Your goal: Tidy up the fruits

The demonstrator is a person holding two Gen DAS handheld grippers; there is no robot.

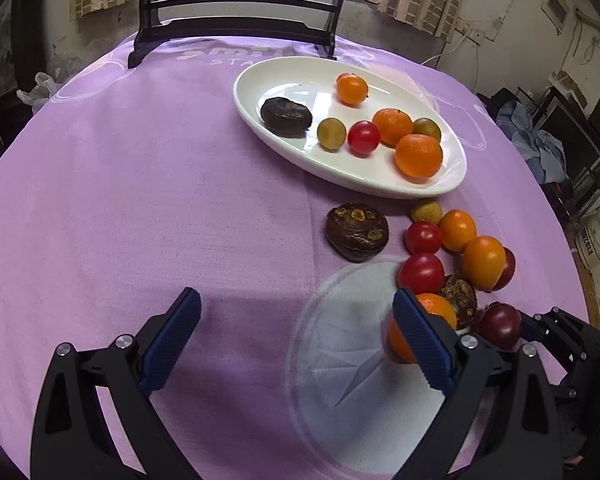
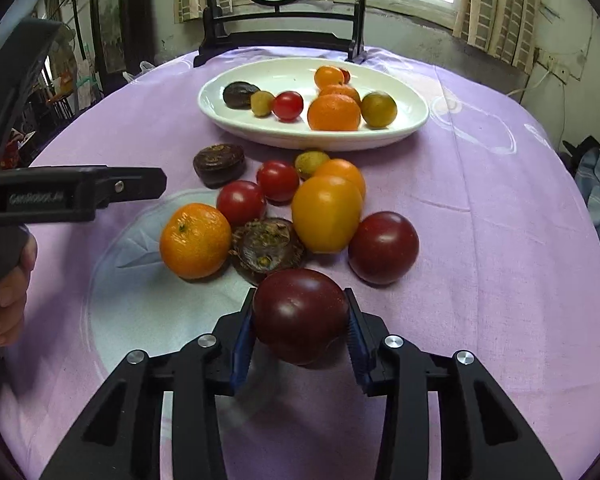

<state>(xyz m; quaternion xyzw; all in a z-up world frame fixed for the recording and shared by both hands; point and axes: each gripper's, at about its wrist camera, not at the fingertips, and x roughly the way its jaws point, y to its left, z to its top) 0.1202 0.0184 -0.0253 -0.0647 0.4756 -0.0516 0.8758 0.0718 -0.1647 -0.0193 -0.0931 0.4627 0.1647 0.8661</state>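
right jaws are clamped on the dark tomato [image 2: 300, 314] at the near edge of the pile, left gripper [image 1: 296, 332] wide open and empty, so i'd lift straight up gently and carry it to the plate [image 2: 414, 120] without squishing it.

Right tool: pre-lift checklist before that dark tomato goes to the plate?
1. Right tool shut on round dark red tomato, both pads touching: ok.
2. Grip centred on tomato: ok.
3. Neighbouring brown water chestnut clear of the held tomato: cannot tell, very close.
4. Oval white ceramic plate has free space: ok, near left part bare.
5. Left tool open, empty, out of the path: ok.
6. Tomato off the purple tablecloth: cannot tell.
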